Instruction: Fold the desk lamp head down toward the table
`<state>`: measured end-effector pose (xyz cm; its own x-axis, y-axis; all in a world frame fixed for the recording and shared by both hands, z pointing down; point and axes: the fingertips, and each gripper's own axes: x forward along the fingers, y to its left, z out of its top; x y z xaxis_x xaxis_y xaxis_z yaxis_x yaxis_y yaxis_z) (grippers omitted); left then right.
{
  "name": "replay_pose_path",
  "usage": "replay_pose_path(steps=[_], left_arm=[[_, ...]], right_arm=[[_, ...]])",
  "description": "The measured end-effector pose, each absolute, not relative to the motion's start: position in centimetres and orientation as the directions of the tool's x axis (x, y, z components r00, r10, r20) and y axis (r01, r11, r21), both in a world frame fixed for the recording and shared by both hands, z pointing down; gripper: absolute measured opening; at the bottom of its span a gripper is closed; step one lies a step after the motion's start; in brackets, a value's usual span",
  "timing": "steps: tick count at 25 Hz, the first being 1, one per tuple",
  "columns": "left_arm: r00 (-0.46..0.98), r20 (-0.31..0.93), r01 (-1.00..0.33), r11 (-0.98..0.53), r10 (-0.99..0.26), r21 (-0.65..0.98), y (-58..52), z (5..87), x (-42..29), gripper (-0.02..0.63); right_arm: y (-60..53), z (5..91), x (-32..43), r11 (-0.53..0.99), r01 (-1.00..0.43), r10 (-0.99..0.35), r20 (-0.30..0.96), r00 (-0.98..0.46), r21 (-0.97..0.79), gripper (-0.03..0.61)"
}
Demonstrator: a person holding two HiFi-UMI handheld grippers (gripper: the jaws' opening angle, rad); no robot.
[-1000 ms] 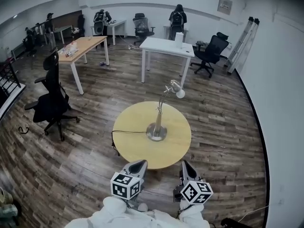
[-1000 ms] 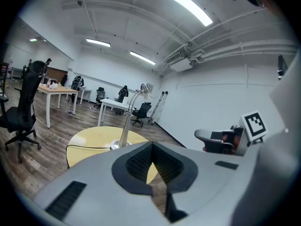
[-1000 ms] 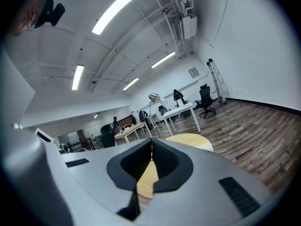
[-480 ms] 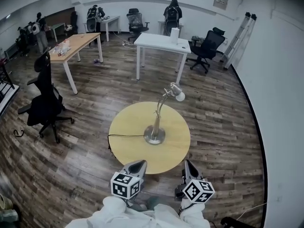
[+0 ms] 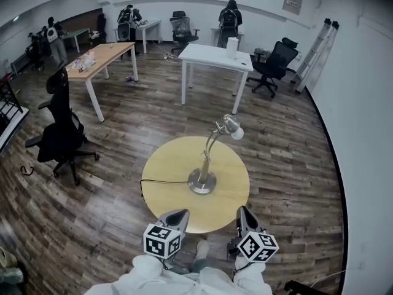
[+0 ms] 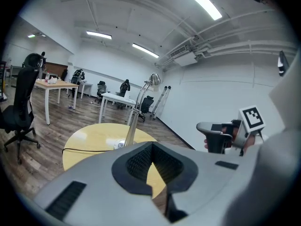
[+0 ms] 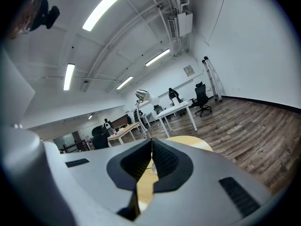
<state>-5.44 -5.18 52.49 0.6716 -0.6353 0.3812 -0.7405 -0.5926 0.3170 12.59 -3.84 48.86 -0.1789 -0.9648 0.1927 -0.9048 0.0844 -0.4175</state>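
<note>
Lamp (image 5: 207, 157) stood upright at the middle of the table (image 5: 169, 165), its head (image 5: 231, 126) raised. The left gripper (image 5: 180, 212) and right gripper (image 5: 242, 212) hung closed and empty before the near edge. A careless push on the head could tip the lamp over.

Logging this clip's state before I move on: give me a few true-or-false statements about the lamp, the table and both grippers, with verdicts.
1. The desk lamp stands on the round table. True.
2. The lamp head lies folded down on the tabletop. False: it is raised on its arm, above the table.
3. The right gripper grips the lamp's arm. False: its jaws are together with nothing between them, short of the lamp.
4. The left gripper is shut and empty. True.
5. A black cable runs from the lamp's base to the table's left edge. True.
</note>
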Motion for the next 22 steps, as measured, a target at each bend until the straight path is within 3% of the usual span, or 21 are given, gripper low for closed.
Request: replay_pose_path(steps=[22], left_arm=[[0.575, 0.428, -0.816, -0.521, -0.697, 0.250, -16.2, 51.8, 1.6, -0.003]], right_arm=[[-16.6, 46.4, 18.8, 0.279, -0.874, -0.930, 0.114, -0.348, -0.398, 0.014]])
